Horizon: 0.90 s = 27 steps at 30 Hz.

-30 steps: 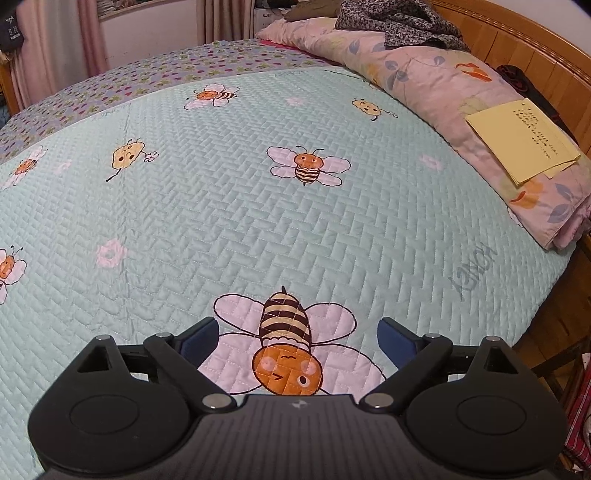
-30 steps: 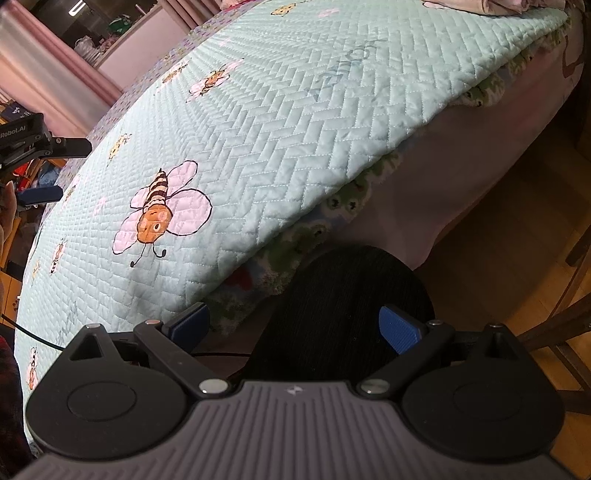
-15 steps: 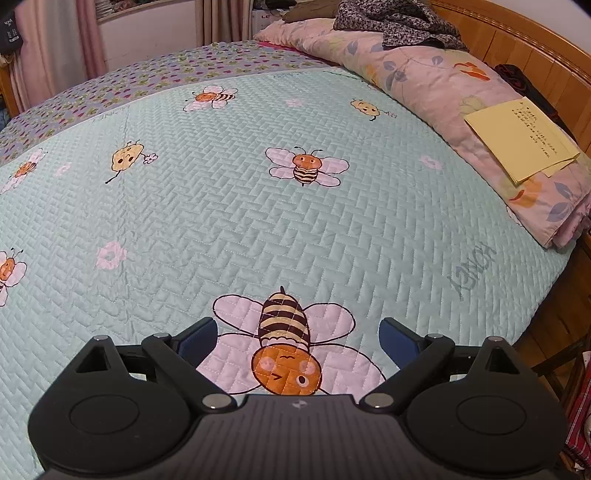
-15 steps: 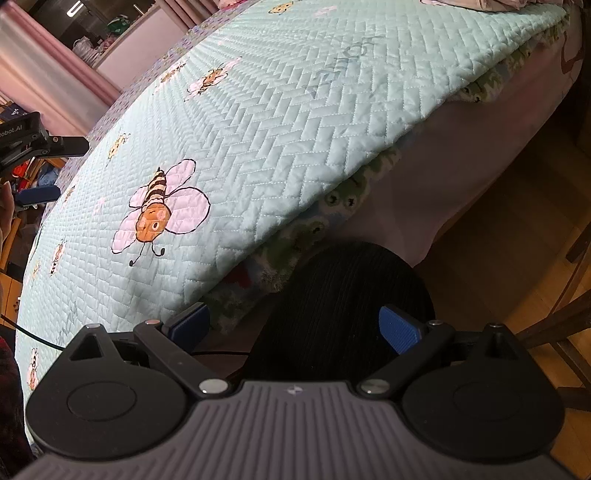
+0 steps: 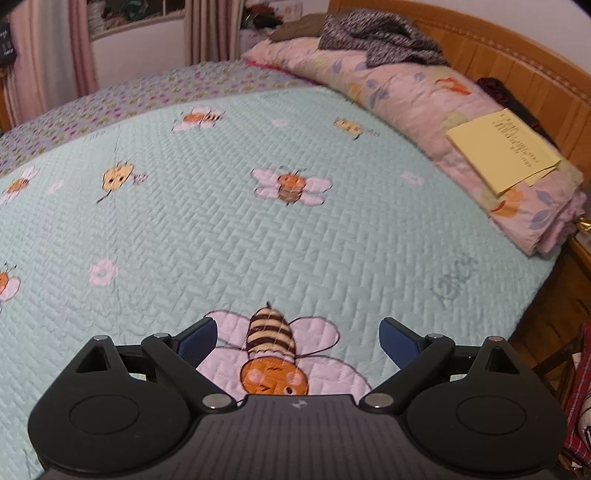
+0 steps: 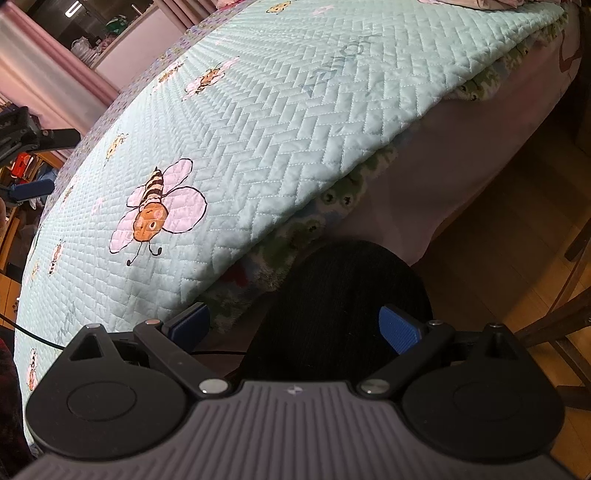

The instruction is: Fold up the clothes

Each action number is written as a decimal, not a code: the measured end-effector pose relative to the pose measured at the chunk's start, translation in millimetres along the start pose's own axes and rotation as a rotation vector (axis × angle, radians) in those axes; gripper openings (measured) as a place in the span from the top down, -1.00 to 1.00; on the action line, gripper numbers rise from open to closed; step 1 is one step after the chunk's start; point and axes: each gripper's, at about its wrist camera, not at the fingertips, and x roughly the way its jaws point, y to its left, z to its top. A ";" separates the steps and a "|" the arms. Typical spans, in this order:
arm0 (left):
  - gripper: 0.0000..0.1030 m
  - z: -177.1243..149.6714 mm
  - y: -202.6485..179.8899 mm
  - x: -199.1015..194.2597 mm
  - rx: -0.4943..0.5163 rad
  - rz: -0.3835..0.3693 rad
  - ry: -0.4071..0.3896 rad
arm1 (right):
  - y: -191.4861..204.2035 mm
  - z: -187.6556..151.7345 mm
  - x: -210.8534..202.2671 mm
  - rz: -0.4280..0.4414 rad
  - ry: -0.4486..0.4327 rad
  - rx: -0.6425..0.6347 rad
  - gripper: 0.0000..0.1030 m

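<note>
A dark grey speckled garment point(image 5: 376, 40) lies crumpled at the far end of the bed, on top of a folded pink floral duvet point(image 5: 424, 99), with a brown garment point(image 5: 295, 31) beside it. My left gripper point(image 5: 297, 339) hovers open over the mint bee quilt point(image 5: 221, 229), nothing between its blue pads. My right gripper point(image 6: 295, 325) is open too, low beside the bed's edge, above a person's black-trousered leg point(image 6: 340, 291). In the right wrist view the left gripper's fingers point(image 6: 33, 190) show at the far left.
Yellow sheets of paper point(image 5: 506, 151) rest on the duvet by the wooden headboard point(image 5: 535, 74). The quilt overhangs a frog-print sheet point(image 6: 332, 206) and the pink bed side point(image 6: 461, 155). Wooden floor point(image 6: 517, 258) and chair legs point(image 6: 561, 317) lie to the right. Pink curtains point(image 5: 79, 48) hang behind the bed.
The left wrist view has tilted slightly up, so the quilt's bees sit a little lower and the picture is blurred. The right gripper has barely moved. Both stay open.
</note>
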 end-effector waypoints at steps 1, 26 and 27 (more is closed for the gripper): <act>-0.87 -1.2 -1.1 -2.9 0.005 -0.013 -0.018 | 0.0 0.1 0.1 0.000 0.000 0.000 -0.90; -0.82 -5.0 -12.2 -7.7 0.053 -0.030 -0.038 | -0.1 -1.0 -0.4 0.008 -0.002 -0.009 -0.90; -0.83 -5.1 -11.8 -7.3 0.052 -0.028 -0.036 | -0.2 -0.9 -0.3 0.008 -0.002 -0.009 -0.90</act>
